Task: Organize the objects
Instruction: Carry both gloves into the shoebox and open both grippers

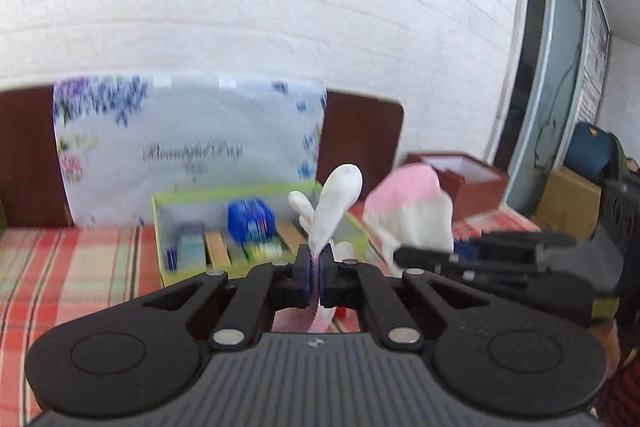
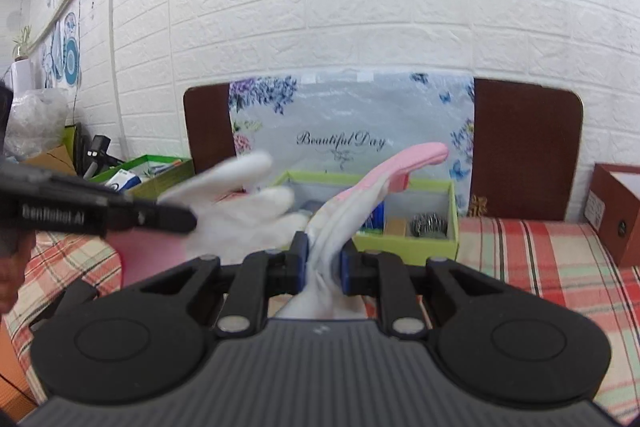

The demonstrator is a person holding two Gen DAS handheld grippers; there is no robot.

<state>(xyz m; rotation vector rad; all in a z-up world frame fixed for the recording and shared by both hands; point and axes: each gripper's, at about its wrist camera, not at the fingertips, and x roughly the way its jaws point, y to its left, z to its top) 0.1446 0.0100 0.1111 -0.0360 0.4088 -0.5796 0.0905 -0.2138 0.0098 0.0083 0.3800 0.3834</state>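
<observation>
Both claws are up over the plaid surface point(image 2: 560, 251), each clamped on glove fabric.

Left claw point(image 1: 316, 267): jaws nearly shut, pinching a white-and-pink glove point(image 1: 338, 199). One white finger sticks up and far from the pads; pink patterned fabric hangs down the near side between the linkages. More white fingers poke out just behind it.

Right claw point(image 2: 324, 263): jaws narrowed on a bunched white section of a second glove point(image 2: 352, 203). Its pink part runs up and to the right past the claw, over the green box point(image 2: 404, 247). From the left wrist view the same glove shows as a pink-topped white bundle point(image 1: 412, 211) just above the right claw point(image 1: 436, 259) (cannot tell from that angle how far it is open).

In the right wrist view the left claw point(image 2: 172, 217) comes in from the left, white glove fingers point(image 2: 248, 167) spreading beyond it. Whether the two claws hold one pair or one tangled piece is unclear.

The green box sits on the surface beyond both claws, near the wall, with a blue object point(image 1: 250, 219) and small packs inside (blurred).

Writing: "Beautiful Day" on the floral bag point(image 2: 344, 131) standing behind the box; "GenRobot.AI" on the left claw's body. A red-brown box point(image 2: 612, 211) is at far right.
</observation>
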